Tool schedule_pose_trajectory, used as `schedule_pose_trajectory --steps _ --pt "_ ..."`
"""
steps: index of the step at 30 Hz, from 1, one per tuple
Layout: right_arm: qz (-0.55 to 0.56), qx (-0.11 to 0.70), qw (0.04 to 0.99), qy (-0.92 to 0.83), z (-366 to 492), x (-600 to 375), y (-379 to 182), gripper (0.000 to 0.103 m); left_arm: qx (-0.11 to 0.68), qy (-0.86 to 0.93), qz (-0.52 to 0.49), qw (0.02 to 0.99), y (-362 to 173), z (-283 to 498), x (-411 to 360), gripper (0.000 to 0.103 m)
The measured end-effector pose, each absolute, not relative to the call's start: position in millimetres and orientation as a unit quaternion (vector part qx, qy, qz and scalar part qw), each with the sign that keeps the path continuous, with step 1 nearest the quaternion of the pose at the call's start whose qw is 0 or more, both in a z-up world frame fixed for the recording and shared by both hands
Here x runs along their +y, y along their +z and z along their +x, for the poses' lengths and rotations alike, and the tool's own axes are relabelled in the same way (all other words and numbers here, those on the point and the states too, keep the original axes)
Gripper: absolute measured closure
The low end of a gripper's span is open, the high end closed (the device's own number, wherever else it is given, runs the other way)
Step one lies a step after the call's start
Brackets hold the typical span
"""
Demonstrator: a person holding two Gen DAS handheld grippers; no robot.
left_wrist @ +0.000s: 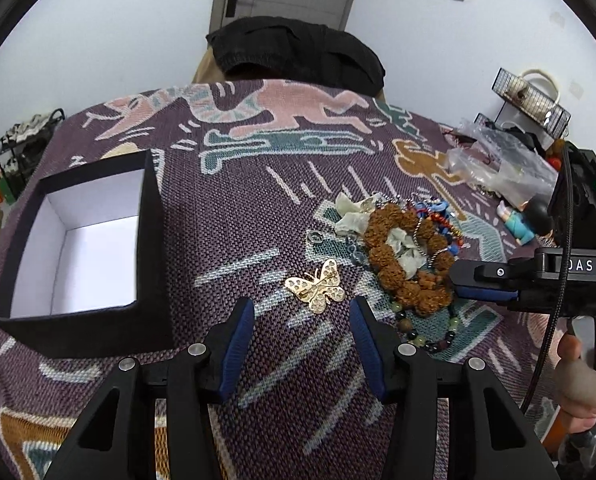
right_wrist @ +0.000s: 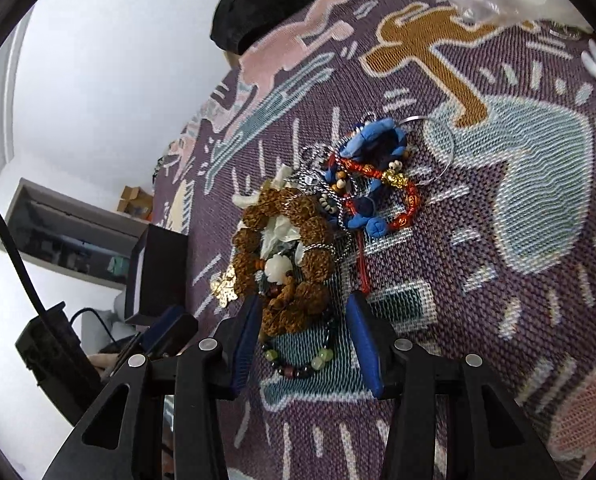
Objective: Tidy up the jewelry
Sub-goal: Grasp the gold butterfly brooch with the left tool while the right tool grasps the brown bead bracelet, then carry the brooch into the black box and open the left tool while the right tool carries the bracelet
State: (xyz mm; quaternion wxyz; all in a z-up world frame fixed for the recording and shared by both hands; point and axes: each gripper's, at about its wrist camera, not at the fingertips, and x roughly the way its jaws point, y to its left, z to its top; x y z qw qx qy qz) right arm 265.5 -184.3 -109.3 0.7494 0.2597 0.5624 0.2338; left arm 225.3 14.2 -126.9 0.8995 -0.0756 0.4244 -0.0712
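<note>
My left gripper (left_wrist: 302, 312) hung with its fingers spread wide, nothing between them, just short of the gold butterfly brooch (left_wrist: 317, 286) on the woven cloth (left_wrist: 234, 216). My right gripper (right_wrist: 304, 312) was likewise released, straddling the brown bead bracelet (right_wrist: 286, 264) in the jewelry heap. The black box (left_wrist: 78, 256) stood open to the left.

Box (left_wrist: 78, 248) sits by the left edge of the blanket (left_wrist: 234, 208), butterfly brooch (left_wrist: 317, 286) around the middle, and the jewelry pile (left_wrist: 408, 252) just right of that. Plastic bags (left_wrist: 494, 160) and a little figurine (left_wrist: 522, 220) are over by the far right corner.
</note>
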Motion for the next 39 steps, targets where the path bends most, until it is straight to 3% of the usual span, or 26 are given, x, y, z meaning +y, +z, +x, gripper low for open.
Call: schedule_pose_trajectory --steps 5,7,23,25,26,39 --pt "0.268 0.559 0.751 0.228 272.4 -183.6 -111.2 0.057 0.434 -0.073 -0.064 0.896 -134.2 235.7 8.5 0.052" --pt "0.263 0.560 0.751 0.231 273.8 -183.2 -113.2 0.083 0.438 -0.074 -0.062 0.894 -136.7 240.6 6.0 0.052" --pt "0.267 0.480 0.791 0.268 246.8 -210.1 -61.5 0.083 0.443 -0.034 0.011 0.896 -146.3 263.8 -28.0 0.052" --pt "0.265 0.474 0.796 0.268 245.5 -212.3 -56.1 0.083 0.441 -0.035 0.013 0.897 -146.7 264.5 -28.2 0.054" --pt "0.266 0.471 0.797 0.268 244.3 -214.2 -53.4 0.083 0.441 -0.039 0.013 0.897 -146.4 264.8 -28.0 0.062" --pt "0.237 0.429 0.831 0.265 234.7 -228.0 -9.8 0.083 0.421 -0.055 -0.019 0.905 -115.7 249.2 -19.3 0.062"
